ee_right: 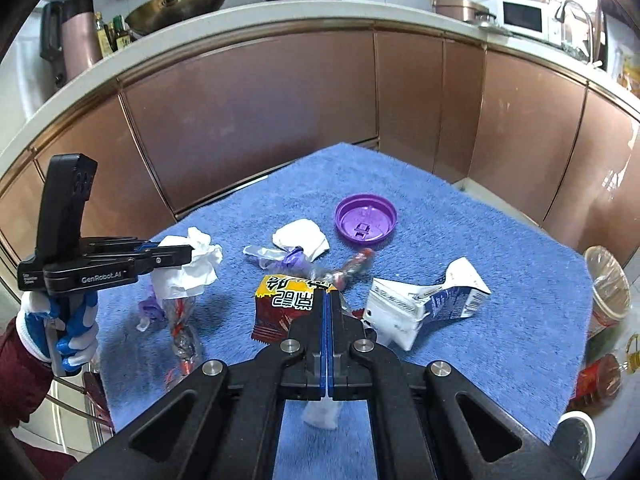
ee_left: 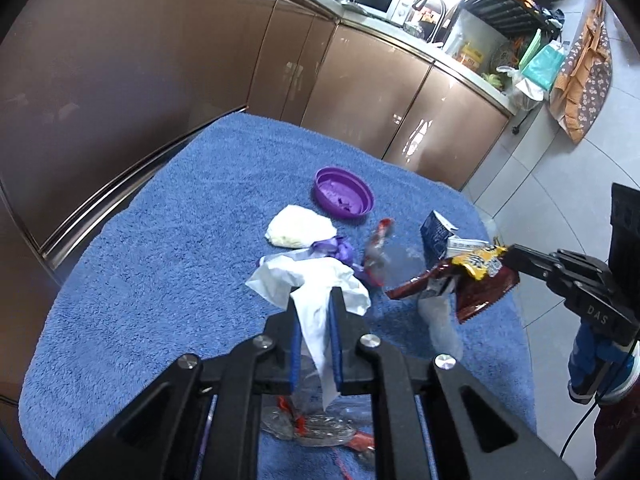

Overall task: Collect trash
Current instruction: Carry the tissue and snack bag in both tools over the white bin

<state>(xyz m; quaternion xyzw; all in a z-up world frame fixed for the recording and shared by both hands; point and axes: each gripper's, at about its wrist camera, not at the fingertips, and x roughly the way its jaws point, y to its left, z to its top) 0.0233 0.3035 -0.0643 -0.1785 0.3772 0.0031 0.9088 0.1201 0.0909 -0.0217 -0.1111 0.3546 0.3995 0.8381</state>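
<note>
My left gripper [ee_left: 316, 296] is shut on a white tissue [ee_left: 316, 276], held a little above the blue towel [ee_left: 140, 280]; the right wrist view shows it at the left [ee_right: 188, 254]. My right gripper [ee_right: 330, 294] is shut on a red and yellow snack wrapper [ee_right: 284, 304], which hangs from it at the right of the left wrist view [ee_left: 476, 280]. On the towel lie a purple lid [ee_right: 366, 220], a crumpled tissue [ee_right: 300, 238], a purple plastic scrap [ee_right: 292, 258], a red candy wrapper [ee_right: 352, 266] and a torn milk carton [ee_right: 424, 300].
Clear plastic wrappers [ee_right: 182, 328] lie below the left gripper, and a small white scrap [ee_right: 320, 414] lies near the front edge. Brown cabinets [ee_right: 260, 120] close off the far side. Plastic cups [ee_right: 608, 284] and a white round container [ee_right: 576, 440] stand off the towel's right edge.
</note>
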